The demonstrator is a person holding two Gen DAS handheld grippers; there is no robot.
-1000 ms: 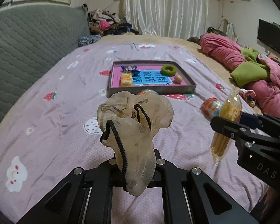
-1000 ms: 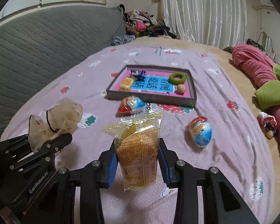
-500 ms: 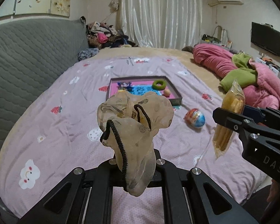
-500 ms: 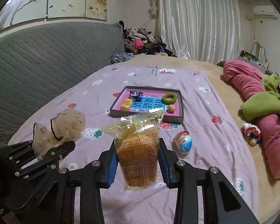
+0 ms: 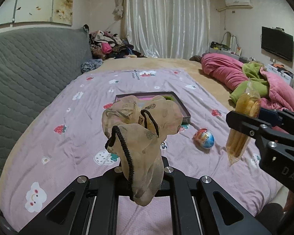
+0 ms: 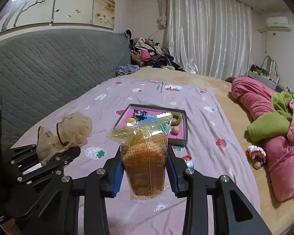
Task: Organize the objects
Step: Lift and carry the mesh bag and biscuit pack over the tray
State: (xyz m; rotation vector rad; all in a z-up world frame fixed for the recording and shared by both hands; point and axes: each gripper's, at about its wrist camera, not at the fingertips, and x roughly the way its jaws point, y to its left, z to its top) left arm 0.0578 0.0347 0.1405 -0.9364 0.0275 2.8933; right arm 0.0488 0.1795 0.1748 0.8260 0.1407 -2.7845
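The bed (image 6: 201,117), spread with a lilac strawberry-print sheet, carries a shallow tray (image 6: 178,140) near its middle, and that tray looks like the collecting place: it already holds a green ring (image 6: 178,119), a small blue-purple toy (image 6: 139,114), a yellow item and a small round piece, so part of the sorting seems done. Both grippers are loaded and raised above the sheet, well short of the tray. The right gripper (image 6: 145,173) has its jaws closed on an upright cracker packet (image 6: 145,156), gripped at its sides. The left gripper (image 5: 143,184) has its jaws pinched narrowly on the lower end of a beige scrunchie (image 5: 139,131) with a black cord, which stands up between them. Left lying on the sheet is a toy egg (image 5: 204,140), between the tray and the near edge, and a small red-and-white object (image 6: 256,153) beside the pink blanket (image 6: 284,166). By my reading the two held things have yet to be set down, and the egg after them.
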